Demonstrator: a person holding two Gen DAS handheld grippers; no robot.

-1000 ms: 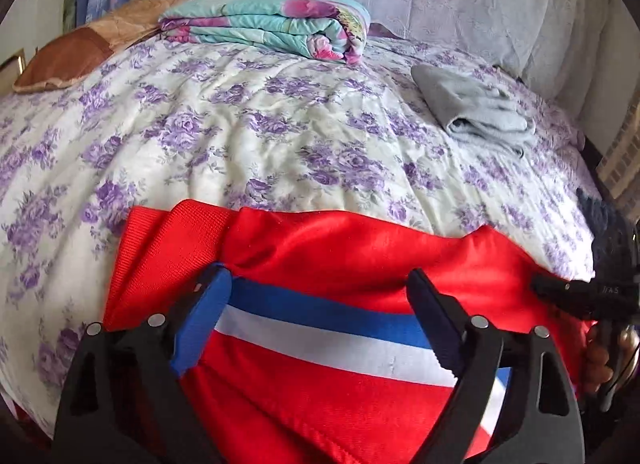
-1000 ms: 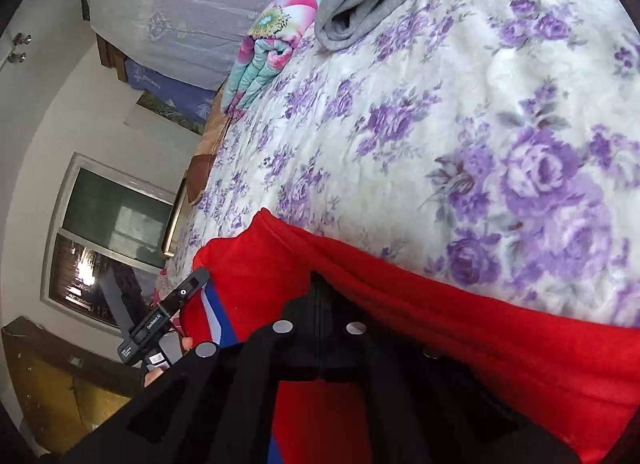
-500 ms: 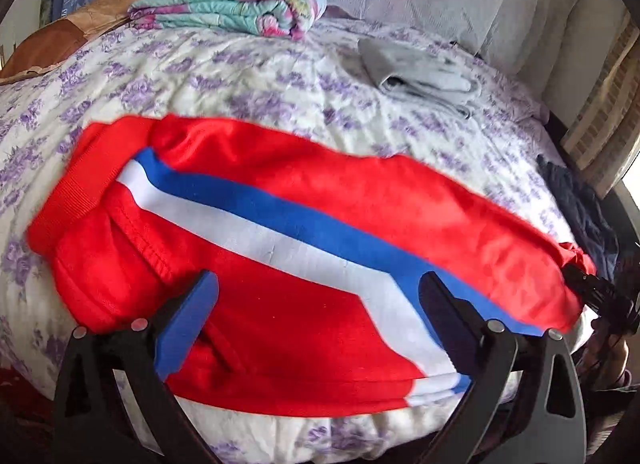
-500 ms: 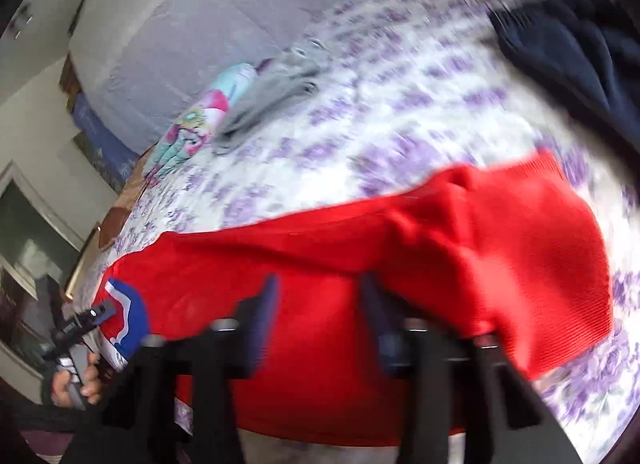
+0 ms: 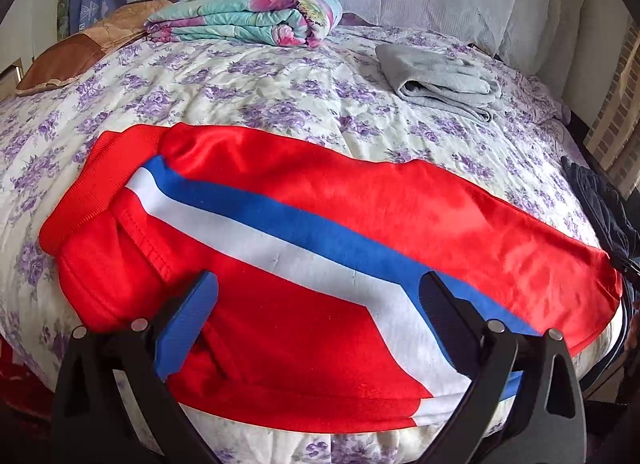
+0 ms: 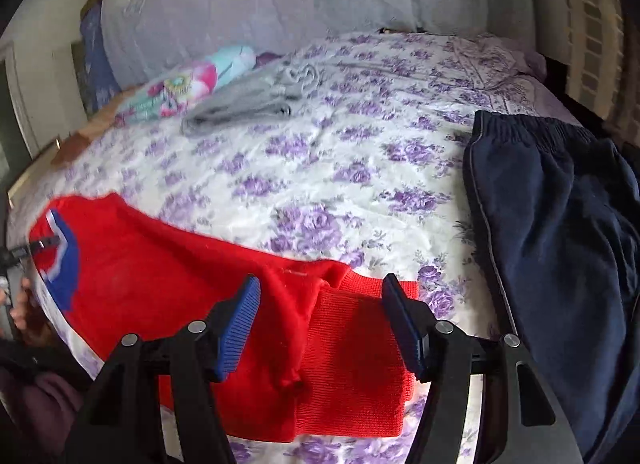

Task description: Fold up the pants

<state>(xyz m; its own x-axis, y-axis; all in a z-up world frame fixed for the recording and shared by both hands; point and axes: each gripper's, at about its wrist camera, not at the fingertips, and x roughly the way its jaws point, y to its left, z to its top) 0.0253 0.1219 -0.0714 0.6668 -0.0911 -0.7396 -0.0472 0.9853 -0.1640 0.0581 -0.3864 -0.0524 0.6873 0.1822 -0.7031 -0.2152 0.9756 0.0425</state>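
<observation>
1. Two grippers hang over the red pants [image 5: 304, 248], which lie stretched across the near edge of the bed [image 5: 248, 103], waistband at one end and cuff at the other, with a blue and white stripe along the leg. The left gripper [image 5: 318, 300] stands spread wide with nothing pinched; the right gripper [image 6: 320, 304] is opening above the ribbed cuff [image 6: 360, 348], its pads clear of the cloth.
2. Risk: the pants lie close to the mattress edge, so a careless pull could probably drag them off the side.
3. Risk: the fabric looks slick, and a pinch that catches only the top layer would likely leave the lower layer behind and give a crooked fold.
4. Risk: the dark blue pants [image 6: 560, 232] lie just beside the cuff end; a wide sweep could snag them.
5. Risk: bunched cloth near the waistband may get trapped as a crease.
6. Writing: no brand, label or readable text is visible on the pants, the grey folded garment [image 5: 440, 79] or the floral blanket [image 5: 248, 19].
</observation>
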